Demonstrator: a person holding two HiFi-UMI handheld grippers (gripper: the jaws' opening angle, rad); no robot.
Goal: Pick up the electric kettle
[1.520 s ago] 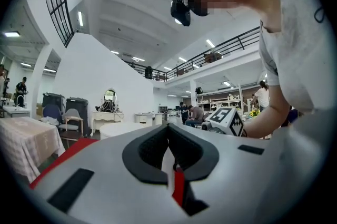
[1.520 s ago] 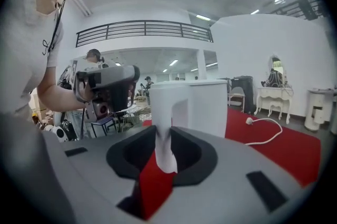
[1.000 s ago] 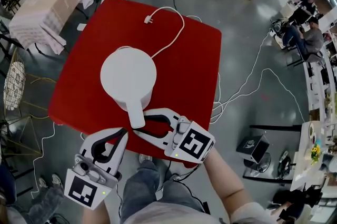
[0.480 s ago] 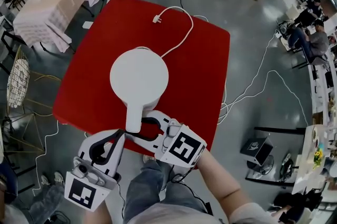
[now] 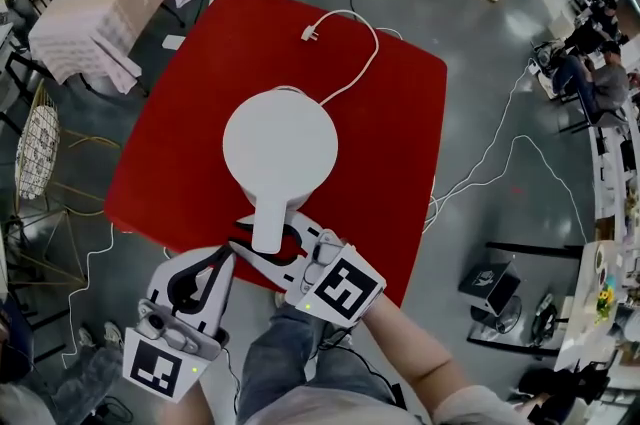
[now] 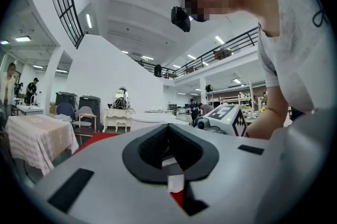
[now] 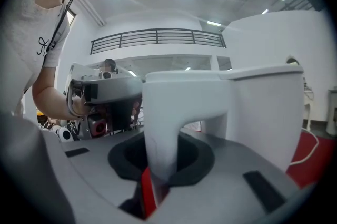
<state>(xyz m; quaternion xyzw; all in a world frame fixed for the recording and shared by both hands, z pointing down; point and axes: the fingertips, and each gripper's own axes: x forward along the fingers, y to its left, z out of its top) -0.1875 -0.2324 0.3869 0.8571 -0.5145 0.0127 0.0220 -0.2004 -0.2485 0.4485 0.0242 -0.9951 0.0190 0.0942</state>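
We grasp now: our right gripper (image 5: 266, 243) has just been closing its jaws onto the handle (image 5: 270, 213) of the white round plastic kettle (image 5: 279, 148), mid red square table (image 5: 390, 113); left gripper (image 5: 228, 258) jaws together, empty. Next we lift it level

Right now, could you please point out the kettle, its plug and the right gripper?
kettle (image 5: 280, 145): head view, middle of the lid.
plug (image 5: 310, 33): head view, its white body.
right gripper (image 5: 264, 239): head view, between jaws that have just been closing round the kettle's handle.
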